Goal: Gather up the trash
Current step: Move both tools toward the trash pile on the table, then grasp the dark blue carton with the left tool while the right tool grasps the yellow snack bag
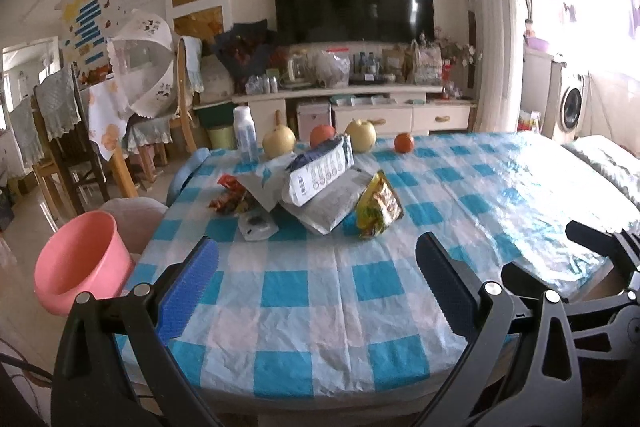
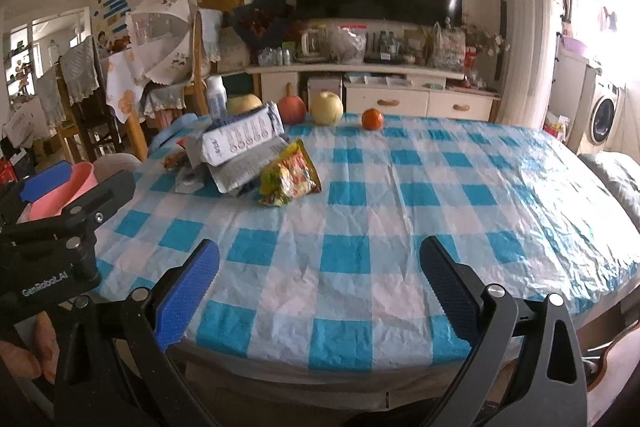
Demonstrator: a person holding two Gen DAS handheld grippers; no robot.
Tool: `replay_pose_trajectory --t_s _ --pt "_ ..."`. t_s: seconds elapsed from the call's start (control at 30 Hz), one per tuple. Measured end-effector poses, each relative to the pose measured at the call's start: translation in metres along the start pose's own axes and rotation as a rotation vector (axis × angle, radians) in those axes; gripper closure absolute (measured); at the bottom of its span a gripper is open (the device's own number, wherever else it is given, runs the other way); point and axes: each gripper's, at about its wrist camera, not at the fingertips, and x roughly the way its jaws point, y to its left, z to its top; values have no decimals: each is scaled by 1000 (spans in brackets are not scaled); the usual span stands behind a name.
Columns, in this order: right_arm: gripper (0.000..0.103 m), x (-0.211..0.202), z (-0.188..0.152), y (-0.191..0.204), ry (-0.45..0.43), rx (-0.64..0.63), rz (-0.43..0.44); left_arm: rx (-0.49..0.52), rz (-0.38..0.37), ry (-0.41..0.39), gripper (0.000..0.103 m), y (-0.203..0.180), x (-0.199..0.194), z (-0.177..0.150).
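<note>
With both grippers' fingers wide and empty, we should send the left gripper toward the yellow snack wrapper at twelve o'clock on the counter, pinching its crinkled edge before the pink bin.

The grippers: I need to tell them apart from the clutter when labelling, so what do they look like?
Both look alike. The left gripper and right gripper each have two black angular fingers with silver round pivot bolts and ribbed bright-blue pads. The right wrist view shows white "GenRobot.AI" lettering on the left gripper's black body, and a bare hand, no sleeve visible.
</note>
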Motion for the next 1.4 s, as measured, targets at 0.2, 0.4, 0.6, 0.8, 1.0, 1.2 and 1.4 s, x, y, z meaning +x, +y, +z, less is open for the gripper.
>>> replay_pose_trajectory --t_s 0.2,0.4,0.6,0.8,1.0,1.2,1.4 --pt "4 24 -4 -6 39 0 6 53 -9 53 4 -4 22 -5" --pt "4 51 -6 -15 84 9 15 82 -36 94 4 -6 41 -9" --pt "4 73 -2 -17 97 -8 21 75 -59 117 4 -5 59 -5" --pt "4 98 8 -25 127 28 63 46 -49 135 4 3 77 2" --pt "4 132 22 -35 177 130 206 -28 -61 146 4 27 95 17" --pt "4 168 33 -29 240 190 356 -29 -99 134 4 41 115 39" --pt "6 200 47 -34 274 254 397 163 -117 149 7 22 145 67"
